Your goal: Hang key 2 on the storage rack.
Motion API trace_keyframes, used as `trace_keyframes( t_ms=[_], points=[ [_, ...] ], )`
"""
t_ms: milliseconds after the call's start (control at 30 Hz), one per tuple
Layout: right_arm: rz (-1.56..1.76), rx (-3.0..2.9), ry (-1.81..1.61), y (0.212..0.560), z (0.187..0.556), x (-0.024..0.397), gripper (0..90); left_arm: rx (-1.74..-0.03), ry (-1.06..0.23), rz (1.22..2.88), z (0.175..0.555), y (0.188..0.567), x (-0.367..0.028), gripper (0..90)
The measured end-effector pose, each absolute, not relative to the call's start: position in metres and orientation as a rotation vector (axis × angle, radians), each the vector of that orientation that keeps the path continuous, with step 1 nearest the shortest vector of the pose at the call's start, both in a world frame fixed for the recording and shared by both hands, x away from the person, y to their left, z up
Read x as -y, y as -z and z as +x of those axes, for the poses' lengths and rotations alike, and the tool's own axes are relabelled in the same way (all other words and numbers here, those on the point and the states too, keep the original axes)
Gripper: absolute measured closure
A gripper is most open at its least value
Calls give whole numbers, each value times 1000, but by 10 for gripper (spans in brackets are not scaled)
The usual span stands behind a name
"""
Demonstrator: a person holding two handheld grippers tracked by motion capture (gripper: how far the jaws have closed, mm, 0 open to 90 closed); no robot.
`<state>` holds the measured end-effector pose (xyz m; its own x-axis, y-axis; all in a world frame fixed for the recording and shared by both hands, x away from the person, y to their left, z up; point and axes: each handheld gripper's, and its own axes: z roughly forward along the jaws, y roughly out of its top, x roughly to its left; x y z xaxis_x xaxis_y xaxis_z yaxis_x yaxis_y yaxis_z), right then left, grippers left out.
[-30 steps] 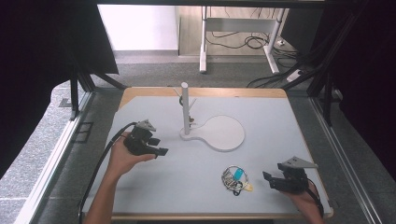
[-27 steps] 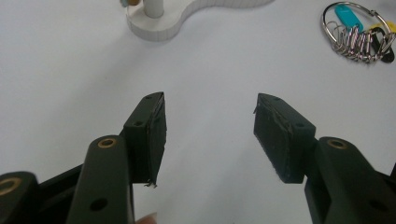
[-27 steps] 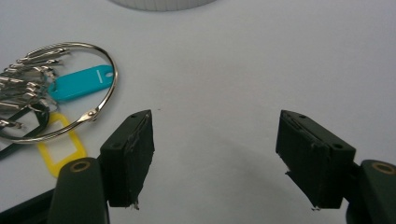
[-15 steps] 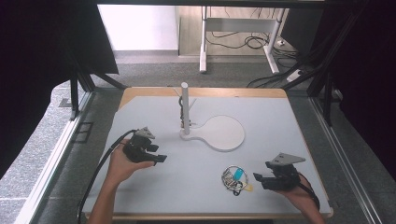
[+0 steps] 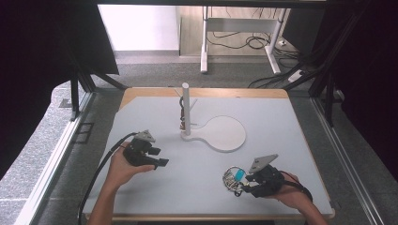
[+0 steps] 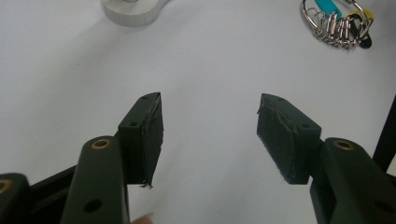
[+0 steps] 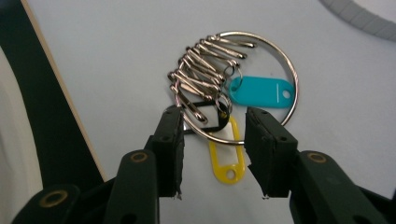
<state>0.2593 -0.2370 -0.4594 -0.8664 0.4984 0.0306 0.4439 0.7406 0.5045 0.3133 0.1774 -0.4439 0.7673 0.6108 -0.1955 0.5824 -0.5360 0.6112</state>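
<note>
Table: a pale grey table top (image 5: 164, 187) with a wooden edge is seen from the high view.
Stand: a white stand (image 5: 220, 134), made of an upright post on a flat round base, is placed near the table's middle.
Key ring: a large metal key ring (image 7: 243, 84) is laid flat on the table near its front right, just beside the right gripper; small clips, a teal tag (image 7: 261, 92) and a yellow tag (image 7: 226, 161) are carried on it.
Left gripper: the left gripper (image 6: 210, 126) is held in the left hand (image 5: 123, 165) above bare table at the front left; its jaws are spread wide with nothing between them.
Right gripper: the right gripper (image 7: 212, 140) is held in the right hand (image 5: 286, 190); its jaws are parted, set either side of the ring's near edge and the yellow tag, not closed on them.
</note>
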Motion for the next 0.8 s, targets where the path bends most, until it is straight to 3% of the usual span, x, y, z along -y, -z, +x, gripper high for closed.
trace_keyframes(
  t_ms=[467,800],
  points=[
    [780,-2859,-557,451,296,228,597,-901,-29,2275,311,450,-179,413],
    [989,-2872,-322,461,320,212,665,-914,-29,2282,310,454,-184,412]
  ],
)
